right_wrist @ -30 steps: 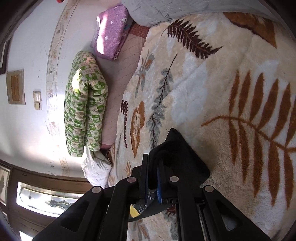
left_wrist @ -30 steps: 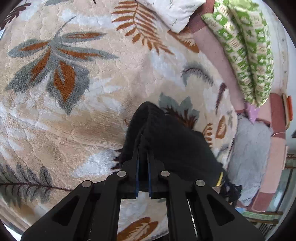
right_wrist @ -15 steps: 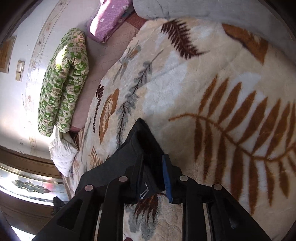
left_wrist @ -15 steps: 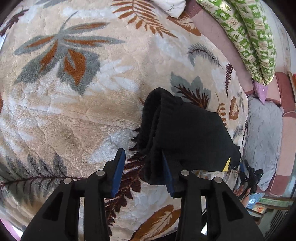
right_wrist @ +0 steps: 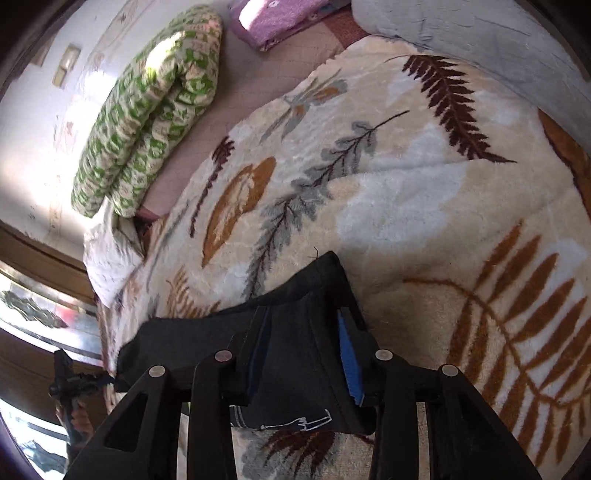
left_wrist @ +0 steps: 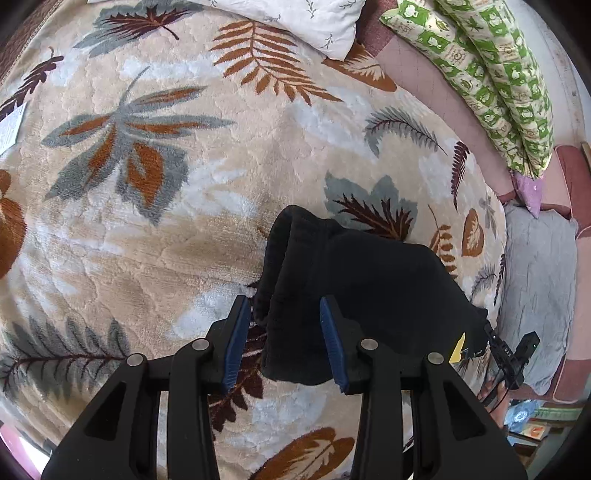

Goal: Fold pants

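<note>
The black pants (left_wrist: 369, 291) lie folded in a compact bundle on the leaf-patterned blanket (left_wrist: 155, 229). My left gripper (left_wrist: 282, 325) is open, its blue-padded jaws standing on either side of the bundle's near edge without squeezing it. In the right wrist view the pants (right_wrist: 295, 350) lie under my right gripper (right_wrist: 299, 354), which is open too, with the folded corner between its jaws. A white marking shows on the fabric near the bottom edge there.
A green patterned quilt (left_wrist: 491, 70) and a white pillow (left_wrist: 295, 18) lie at the far side. A grey cushion (left_wrist: 535, 288) and a purple pillow (right_wrist: 273, 18) sit at the bed's edge. The blanket (right_wrist: 406, 192) spreads around the pants.
Both grippers were shut on the pants one second ago. They have opened wide and let the folded fabric down onto the blanket.
</note>
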`<state>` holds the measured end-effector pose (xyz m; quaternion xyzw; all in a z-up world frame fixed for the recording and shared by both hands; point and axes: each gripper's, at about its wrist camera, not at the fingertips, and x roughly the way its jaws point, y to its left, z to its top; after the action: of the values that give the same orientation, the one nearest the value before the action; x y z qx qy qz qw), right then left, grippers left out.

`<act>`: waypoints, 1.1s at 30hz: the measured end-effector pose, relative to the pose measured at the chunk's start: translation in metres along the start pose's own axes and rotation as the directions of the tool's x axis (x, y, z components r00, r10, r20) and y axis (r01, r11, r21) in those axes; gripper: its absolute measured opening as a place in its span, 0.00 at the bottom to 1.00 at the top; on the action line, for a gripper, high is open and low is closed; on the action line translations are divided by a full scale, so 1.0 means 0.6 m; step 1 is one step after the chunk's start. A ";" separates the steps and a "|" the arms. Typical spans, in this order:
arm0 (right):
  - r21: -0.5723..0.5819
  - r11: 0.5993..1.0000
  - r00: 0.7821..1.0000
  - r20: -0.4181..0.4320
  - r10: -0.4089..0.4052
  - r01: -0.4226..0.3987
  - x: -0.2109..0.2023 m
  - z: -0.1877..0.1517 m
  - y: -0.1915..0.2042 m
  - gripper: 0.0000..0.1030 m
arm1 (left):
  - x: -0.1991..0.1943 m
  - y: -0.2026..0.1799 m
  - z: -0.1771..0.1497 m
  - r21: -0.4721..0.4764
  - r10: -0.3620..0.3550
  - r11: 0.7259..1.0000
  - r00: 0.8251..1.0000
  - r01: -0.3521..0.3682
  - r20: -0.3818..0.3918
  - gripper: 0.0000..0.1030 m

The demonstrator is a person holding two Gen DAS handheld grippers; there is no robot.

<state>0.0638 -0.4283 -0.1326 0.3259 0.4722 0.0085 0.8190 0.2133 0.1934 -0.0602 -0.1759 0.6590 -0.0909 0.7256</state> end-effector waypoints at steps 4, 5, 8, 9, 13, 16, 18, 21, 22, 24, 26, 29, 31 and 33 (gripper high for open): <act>-0.122 0.989 0.996 0.013 -0.087 0.087 0.004 0.006 0.034 0.06 | 0.015 -0.008 0.016 -0.035 -0.040 0.999 0.999 0.040 -0.001 0.36; -0.139 0.987 0.996 0.038 -0.082 0.086 -0.003 0.009 0.043 0.06 | 0.018 -0.010 0.018 -0.039 -0.042 0.998 0.999 0.043 0.005 0.36; -0.140 0.989 0.991 0.130 -0.030 0.048 -0.026 0.023 0.057 0.05 | 0.039 -0.014 0.017 -0.033 0.005 0.999 1.000 -0.005 -0.007 0.41; -0.138 0.989 0.991 0.124 -0.040 0.057 -0.019 0.024 0.056 0.05 | 0.046 -0.015 0.015 -0.026 0.034 0.999 0.999 -0.034 -0.003 0.41; -0.130 0.980 0.988 0.069 -0.140 0.148 0.025 0.021 0.035 0.06 | 0.059 -0.018 0.004 -0.007 0.111 0.994 0.993 -0.111 0.031 0.41; -0.058 0.995 0.995 0.069 -0.073 0.077 0.020 0.016 0.011 0.11 | 0.041 -0.017 -0.001 -0.037 0.086 0.996 0.994 -0.084 0.061 0.41; -0.002 1.000 0.997 0.081 0.004 -0.004 0.001 0.018 -0.004 0.14 | 0.013 -0.024 -0.009 -0.041 0.080 0.996 0.991 -0.076 0.110 0.41; 0.084 0.994 0.991 0.123 0.056 -0.066 -0.031 0.018 -0.035 0.29 | -0.022 -0.041 -0.021 -0.043 0.073 0.997 0.983 -0.067 0.170 0.41; 0.099 0.992 0.991 0.116 0.066 -0.078 -0.035 0.018 -0.044 0.33 | -0.028 -0.047 -0.026 -0.040 0.058 0.998 0.983 -0.051 0.175 0.41; 0.102 0.992 0.994 0.088 0.068 -0.077 -0.032 0.015 -0.055 0.33 | -0.034 -0.059 -0.041 -0.032 0.032 0.999 0.983 -0.027 0.181 0.41; 0.105 0.987 0.991 0.058 0.120 -0.125 -0.023 0.012 -0.060 0.33 | -0.028 -0.076 -0.057 -0.010 0.011 1.000 0.986 -0.010 0.165 0.41; 0.081 0.987 0.990 0.032 0.138 -0.140 -0.004 0.008 -0.058 0.35 | -0.007 -0.108 -0.074 0.025 0.014 1.000 0.991 -0.018 0.132 0.41; 0.057 0.989 0.990 0.023 0.137 -0.138 0.005 0.009 -0.056 0.39 | 0.007 -0.126 -0.087 0.050 0.017 0.998 0.994 -0.023 0.110 0.41; 0.050 0.984 0.985 -0.002 0.171 -0.171 0.013 0.008 -0.058 0.44 | 0.019 -0.142 -0.098 0.071 0.024 0.997 0.995 -0.031 0.094 0.41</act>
<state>0.0614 -0.4557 -0.1558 0.3855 0.4450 0.0678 0.8054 0.1648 0.1026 -0.0427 -0.1445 0.6232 -0.0965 0.7625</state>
